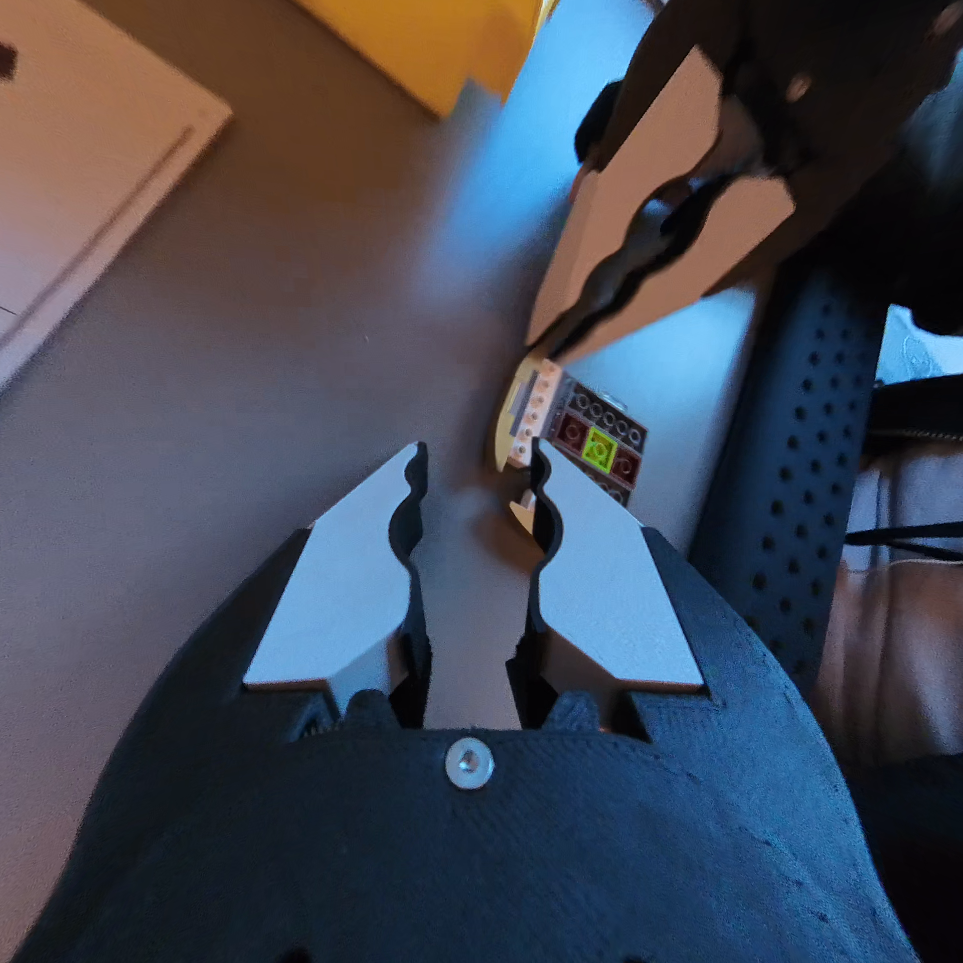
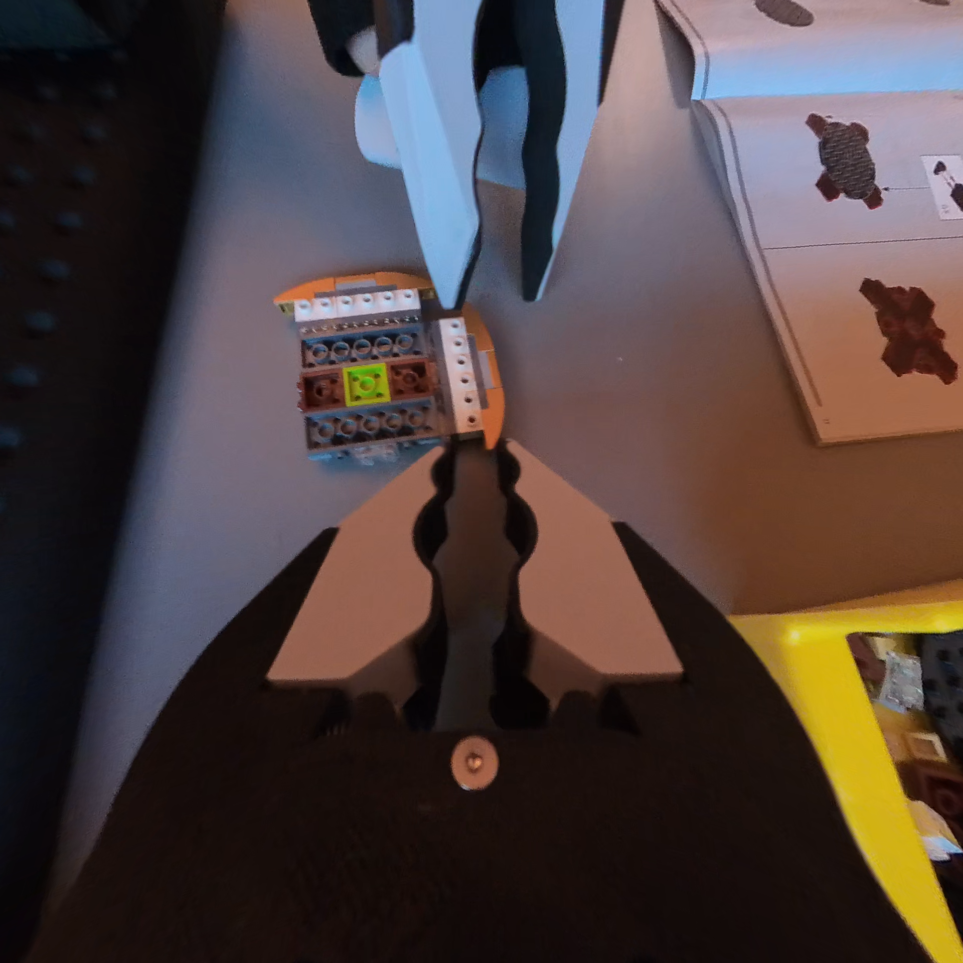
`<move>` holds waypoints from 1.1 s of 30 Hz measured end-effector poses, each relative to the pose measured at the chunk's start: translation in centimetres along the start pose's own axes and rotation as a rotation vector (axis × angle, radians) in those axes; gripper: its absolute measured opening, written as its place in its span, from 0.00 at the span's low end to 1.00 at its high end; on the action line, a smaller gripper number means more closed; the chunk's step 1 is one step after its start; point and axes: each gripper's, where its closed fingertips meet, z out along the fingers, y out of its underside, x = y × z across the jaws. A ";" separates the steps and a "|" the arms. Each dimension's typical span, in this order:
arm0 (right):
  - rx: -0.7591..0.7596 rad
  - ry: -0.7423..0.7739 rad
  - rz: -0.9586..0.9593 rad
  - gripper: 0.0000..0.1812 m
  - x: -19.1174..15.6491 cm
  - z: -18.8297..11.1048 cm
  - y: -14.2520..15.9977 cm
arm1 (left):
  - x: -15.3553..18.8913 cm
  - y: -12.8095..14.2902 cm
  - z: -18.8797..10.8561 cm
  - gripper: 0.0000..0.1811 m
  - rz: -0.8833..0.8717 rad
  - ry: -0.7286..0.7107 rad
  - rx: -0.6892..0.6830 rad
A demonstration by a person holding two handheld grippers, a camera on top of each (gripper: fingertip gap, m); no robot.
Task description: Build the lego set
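1. In the right wrist view, going left to right, we see a dark studded board (image 2: 57, 312) down the left edge, then the lego model (image 2: 375, 375) in the middle of the frame, an open instruction booklet (image 2: 844, 260) at the upper right and a yellow bin (image 2: 813, 740) of loose pieces at the lower right.
2. The model lies flat on the grey tabletop (image 2: 625, 495), studs up: grey bricks, two brown ones either side of a green one, white strips along its upper and right edges, and an orange curved rim outside those.
3. Our right hand-held gripper (image 2: 475, 447) reaches up from the bottom, its tips at the model's lower right corner. The fingers stand a narrow gap apart and pinch nothing we can make out; whether they touch the white strip we cannot tell.
4. Our left hand-held gripper (image 2: 490, 297) comes down from the top with fingers spread, one tip at the model's upper right corner.
5. So the white right-hand strip, its long axis running up and down the frame, lies between the two grippers; both are about equally near.
6. In the left wrist view the left hand-held gripper (image 1: 479, 453) is spread over bare tabletop (image 1: 260, 417), the model (image 1: 573, 432) just right of its tips.
7. We judge the next move turns on squeezing that strip's ends.
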 end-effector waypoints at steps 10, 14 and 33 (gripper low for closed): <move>0.083 0.058 -0.158 0.00 0.0 -2.1 -2.0 | 2.3 -0.7 0.8 0.25 -0.003 0.159 0.028; 0.198 0.195 -0.429 0.00 -0.7 -4.0 -4.7 | 5.0 -1.6 0.6 0.28 -0.054 0.394 0.080; 0.263 -0.381 0.430 0.13 -1.7 -4.7 -3.5 | 6.8 -2.4 1.2 0.05 0.020 0.448 0.096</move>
